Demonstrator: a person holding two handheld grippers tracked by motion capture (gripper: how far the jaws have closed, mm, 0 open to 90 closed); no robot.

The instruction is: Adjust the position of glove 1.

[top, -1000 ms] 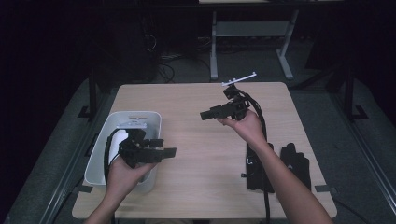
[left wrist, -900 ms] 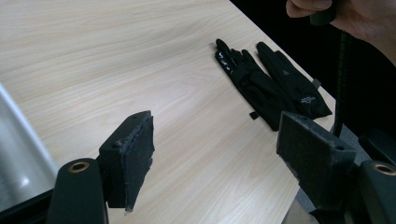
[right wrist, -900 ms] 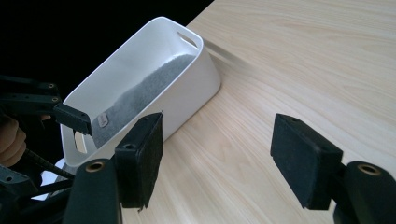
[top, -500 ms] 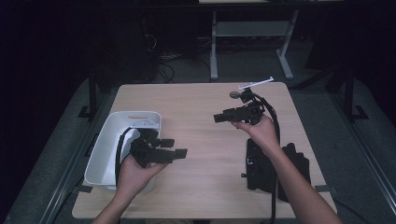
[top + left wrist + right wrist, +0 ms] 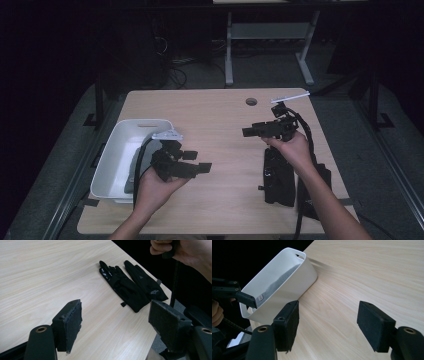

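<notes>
Two black gloves (image 5: 130, 285) lie side by side near the table's right edge, and in the high view the gloves (image 5: 280, 175) rest under the right forearm. My left gripper (image 5: 202, 167) hovers over the table just right of the white bin (image 5: 117, 155), its jaws open and empty, pointing toward the gloves; its own view frames my left gripper (image 5: 116, 320) with bare wood between the pads. My right gripper (image 5: 247, 131) is held above the table's right half, pointing left. Its jaws stand wide with nothing between them, and my right gripper (image 5: 328, 323) faces the bin (image 5: 284, 282).
The bin is a white oblong tub with a handle slot, standing at the table's left edge. A round cable hole (image 5: 251, 101) sits near the far edge. Beyond the table stand a metal desk frame (image 5: 230, 45) and floor cables. Bare wood (image 5: 220, 125) lies between the two grippers.
My right gripper has moved right and toward the person, from mid-table to above the gloves. My left gripper has shifted right, out from over the bin onto the open table.
</notes>
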